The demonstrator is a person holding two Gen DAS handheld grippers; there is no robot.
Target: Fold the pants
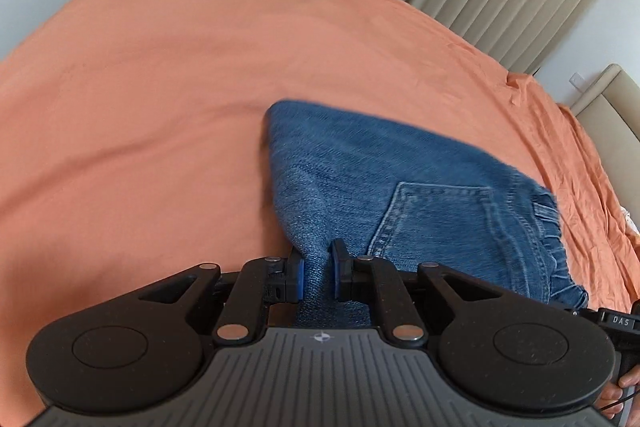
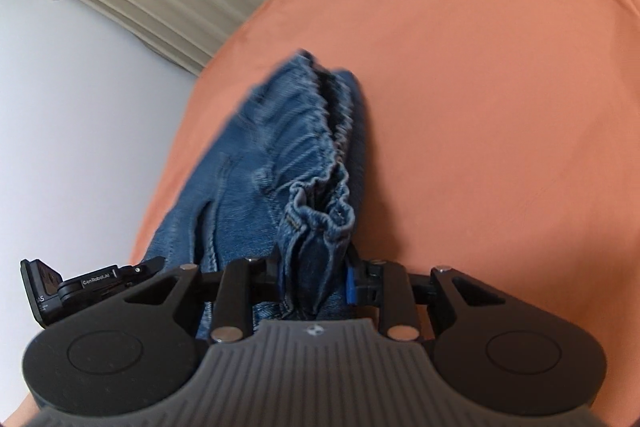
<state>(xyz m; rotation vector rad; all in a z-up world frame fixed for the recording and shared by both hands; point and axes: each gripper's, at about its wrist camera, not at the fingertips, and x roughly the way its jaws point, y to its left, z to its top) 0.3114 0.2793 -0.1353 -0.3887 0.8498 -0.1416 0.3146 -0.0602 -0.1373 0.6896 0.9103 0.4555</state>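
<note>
**Jeans gripped at two points above the bed**

The blue jeans [image 1: 400, 187] are held over the orange sheet [image 1: 160, 87]. A denim fold is pinched by the left gripper [image 1: 318, 273]; the gathered waistband [image 2: 320, 147] is clamped by the right gripper [image 2: 312, 279].

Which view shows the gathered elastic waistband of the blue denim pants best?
The right wrist view: the gathered elastic waistband runs up the middle, ruffles and opening visible. The left wrist view shows only its frayed-looking edge at the pants' right side, beyond the back pocket.
</note>
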